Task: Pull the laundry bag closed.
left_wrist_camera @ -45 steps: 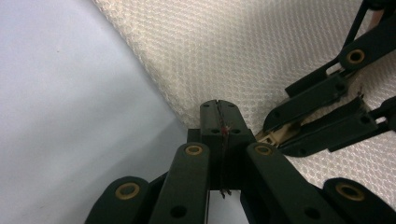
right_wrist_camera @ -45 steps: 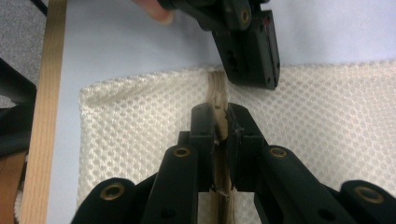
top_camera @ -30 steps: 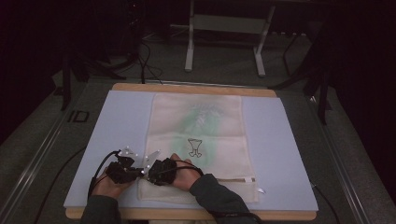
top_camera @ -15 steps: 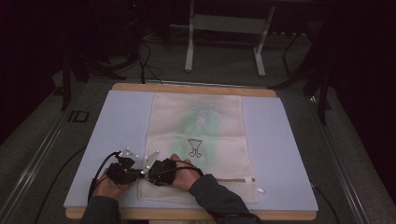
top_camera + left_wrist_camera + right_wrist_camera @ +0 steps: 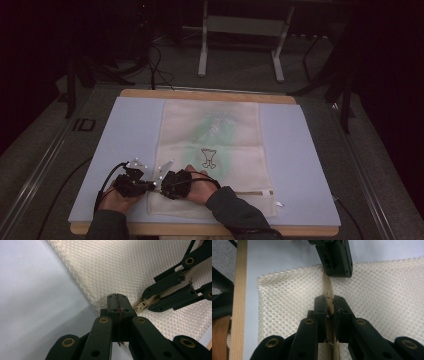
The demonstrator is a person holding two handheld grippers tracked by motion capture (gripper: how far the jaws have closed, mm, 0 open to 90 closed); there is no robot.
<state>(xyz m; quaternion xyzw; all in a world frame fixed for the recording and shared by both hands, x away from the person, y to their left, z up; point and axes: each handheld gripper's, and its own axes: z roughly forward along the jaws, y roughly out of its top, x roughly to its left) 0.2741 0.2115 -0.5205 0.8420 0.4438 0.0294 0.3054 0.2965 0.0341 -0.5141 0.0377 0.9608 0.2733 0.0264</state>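
From above, I saw my two hands close together at the near left corner of a mesh bag that lay flat on a blue mat. That view was too small to show my jaws. My left gripper had its own camera, and there I saw its jaws shut tight on the bag's edge, right where mesh met mat. It also showed my right gripper pinching the tan zip pull. My right gripper's camera showed its jaws closed on that pull, with the zip line running ahead to my left gripper at the bag's edge.
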